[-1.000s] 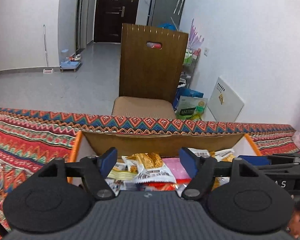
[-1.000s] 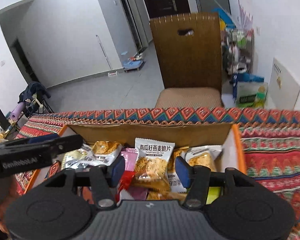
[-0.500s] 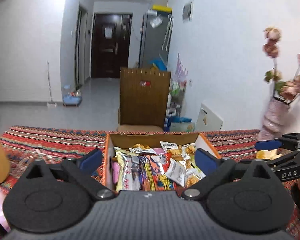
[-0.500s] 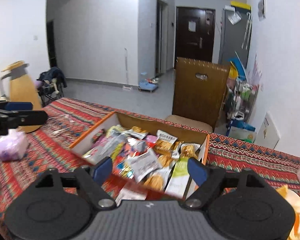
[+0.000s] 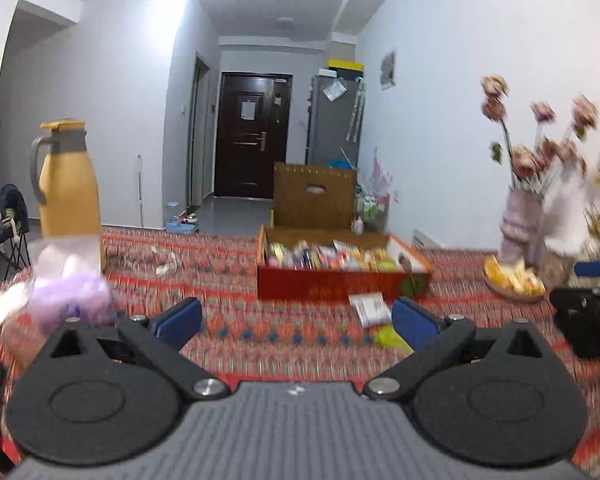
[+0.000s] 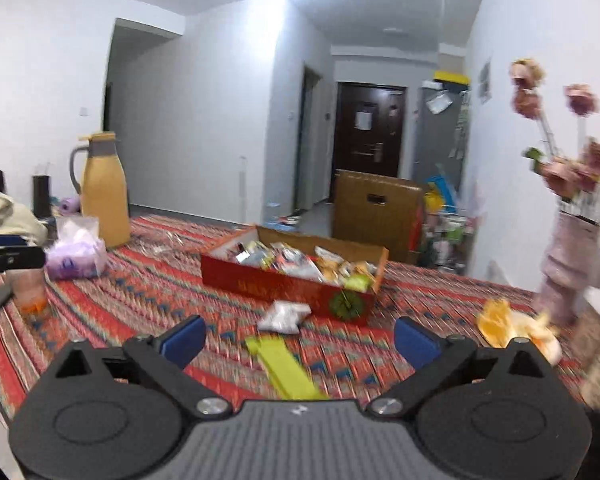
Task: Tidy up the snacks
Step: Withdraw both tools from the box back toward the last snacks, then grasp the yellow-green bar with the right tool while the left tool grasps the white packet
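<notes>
Red cardboard box (image 6: pixel 288 286) brims with snack packets (image 6: pixel 300 262) — both grippers' fingers spread wide, empty.

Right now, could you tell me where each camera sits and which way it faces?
Left wrist: behind the open left gripper, facing across the patterned table toward the snack box; the right gripper shows at its right edge.
Right wrist: behind the open right gripper, facing the box from farther right, a green packet ahead.
Shared: box, yellow jug, flower vase.

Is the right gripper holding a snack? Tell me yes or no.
No: in the right wrist view the right gripper is open and empty, with the yellow-green packet lying on the tablecloth between its fingers.
</notes>
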Motion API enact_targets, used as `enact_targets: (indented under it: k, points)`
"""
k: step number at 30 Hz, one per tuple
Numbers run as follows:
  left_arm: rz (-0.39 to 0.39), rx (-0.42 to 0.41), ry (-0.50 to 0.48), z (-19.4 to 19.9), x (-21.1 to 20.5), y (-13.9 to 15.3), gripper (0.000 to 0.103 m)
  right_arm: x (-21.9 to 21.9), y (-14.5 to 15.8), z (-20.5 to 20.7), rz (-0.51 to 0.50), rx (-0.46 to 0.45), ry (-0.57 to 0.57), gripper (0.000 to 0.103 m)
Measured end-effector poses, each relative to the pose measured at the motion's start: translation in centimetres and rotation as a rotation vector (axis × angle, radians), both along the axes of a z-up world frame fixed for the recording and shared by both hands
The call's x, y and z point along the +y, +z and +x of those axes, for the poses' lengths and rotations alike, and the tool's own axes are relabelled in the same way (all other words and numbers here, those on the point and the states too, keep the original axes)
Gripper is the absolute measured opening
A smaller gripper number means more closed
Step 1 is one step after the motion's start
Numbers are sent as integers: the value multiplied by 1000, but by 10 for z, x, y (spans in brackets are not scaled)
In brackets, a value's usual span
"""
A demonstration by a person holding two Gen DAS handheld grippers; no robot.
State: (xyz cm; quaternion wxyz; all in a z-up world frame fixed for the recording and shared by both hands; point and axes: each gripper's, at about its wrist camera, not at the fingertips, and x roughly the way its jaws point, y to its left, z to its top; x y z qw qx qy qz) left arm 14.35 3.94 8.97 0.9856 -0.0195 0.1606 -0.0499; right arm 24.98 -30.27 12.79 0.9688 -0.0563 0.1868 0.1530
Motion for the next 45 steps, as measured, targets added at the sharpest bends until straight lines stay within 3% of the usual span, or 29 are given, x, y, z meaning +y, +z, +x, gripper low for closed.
enact_targets:
  k: [8, 15, 20, 26, 32, 40, 44, 45]
  points:
    - [27, 54, 7, -52, -13, -58, 103, 6, -67, -78, -12, 78, -65, 101]
    - [23, 85, 5, -58, -7, -71, 103, 10, -104, -86, -4, 190, -120, 101]
    - [29, 117, 50, -45, -1, -71, 103, 15, -111, -76, 19, 196, -104, 101]
    - [65, 134, 75, -20, 6, -68, 103, 25, -105, -32, -10, 180, -33, 98]
    - [106, 152, 105, 16, 13, -69, 103, 34, -96, 43, -94, 169, 74, 91]
    - [159, 207, 75, 76, -7, -72, 103, 52, -125, 152, -171, 263, 164, 69]
    - [134, 215, 35, 116, -27, -67, 103, 45, -134, 174, -112, 309, 207, 42]
    - [128, 225, 24, 128, -34, -67, 103, 40, -133, 176, -97, 320, 205, 41]
